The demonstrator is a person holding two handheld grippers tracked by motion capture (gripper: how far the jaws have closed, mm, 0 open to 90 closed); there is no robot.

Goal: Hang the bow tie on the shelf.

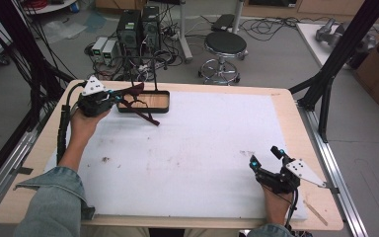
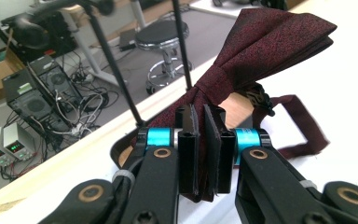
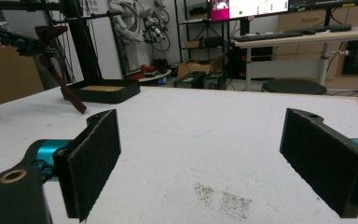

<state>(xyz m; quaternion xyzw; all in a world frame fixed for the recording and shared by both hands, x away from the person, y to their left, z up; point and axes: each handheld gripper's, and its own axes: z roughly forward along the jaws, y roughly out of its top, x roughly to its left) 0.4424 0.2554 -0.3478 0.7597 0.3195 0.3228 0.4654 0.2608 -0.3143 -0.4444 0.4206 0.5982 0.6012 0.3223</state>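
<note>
Two grippers were over the white mat (image 1: pixel 197 148). The left gripper (image 1: pixel 112 97) was clenched on a dark red bow tie (image 2: pixel 261 51), lifted above the black tray (image 1: pixel 165 104), its strap (image 1: pixel 145 116) dangling. The right gripper (image 1: pixel 265 159) rested with jaws wide apart, holding nothing.

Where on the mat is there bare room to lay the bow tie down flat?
Free: the wide white mat between the black tray and the right gripper, faint stains aside. Crowded: the far left corner, where the left gripper holds the bow tie over the tray, strap dangling.
</note>
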